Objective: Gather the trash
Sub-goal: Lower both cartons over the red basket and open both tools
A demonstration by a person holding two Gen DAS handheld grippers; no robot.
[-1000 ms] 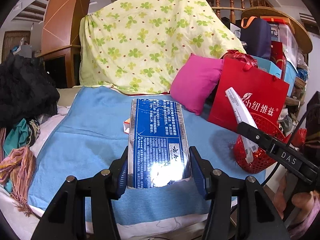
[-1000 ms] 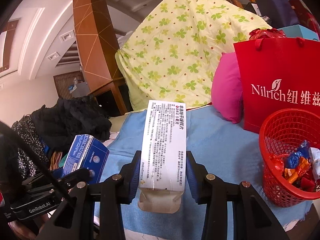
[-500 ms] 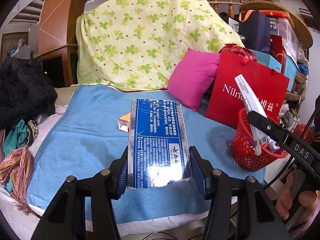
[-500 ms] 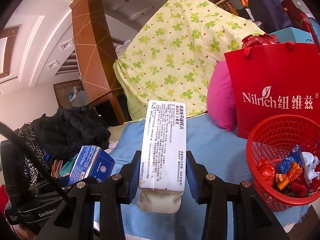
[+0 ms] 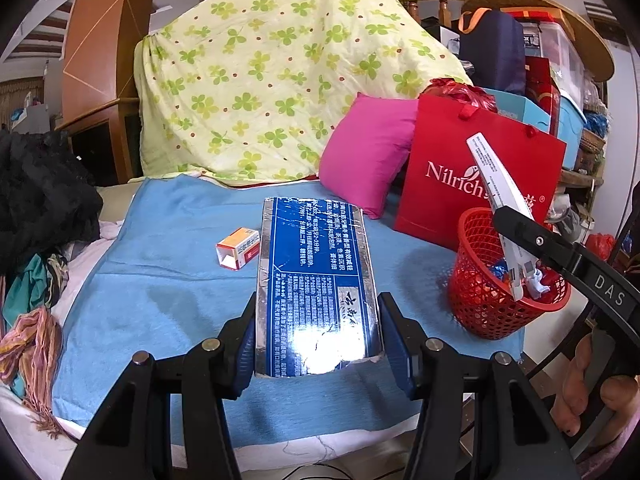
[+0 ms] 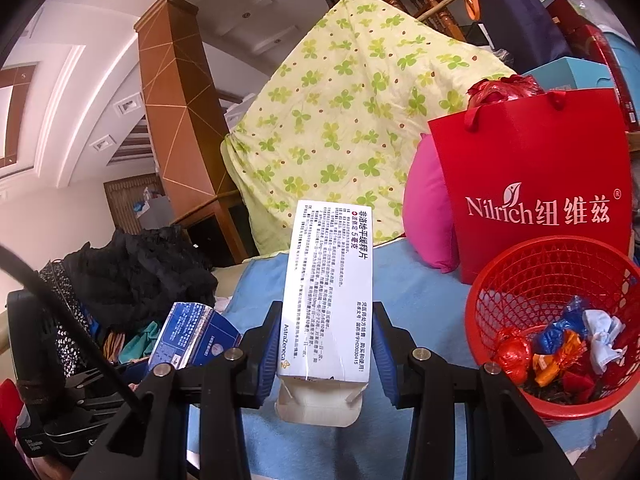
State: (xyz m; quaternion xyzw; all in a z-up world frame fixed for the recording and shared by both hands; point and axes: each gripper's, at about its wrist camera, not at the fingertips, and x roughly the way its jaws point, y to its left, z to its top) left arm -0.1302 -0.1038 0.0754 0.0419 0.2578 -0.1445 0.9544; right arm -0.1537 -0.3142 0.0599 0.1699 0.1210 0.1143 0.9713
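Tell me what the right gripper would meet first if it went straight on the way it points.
Probably the blue blanket beyond the white medicine box that the right gripper holds, then the clover-print quilt; depth is unclear. The red basket sits off to the right.

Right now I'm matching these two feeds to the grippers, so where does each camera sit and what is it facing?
Left wrist: behind the left gripper, shut on a blue box; faces the blue cloth and red basket; a hand shows at right.
Right wrist: behind the right gripper, shut on a white box; faces the basket.
Shared: basket, red bag, pink cushion; each sees the other's box.
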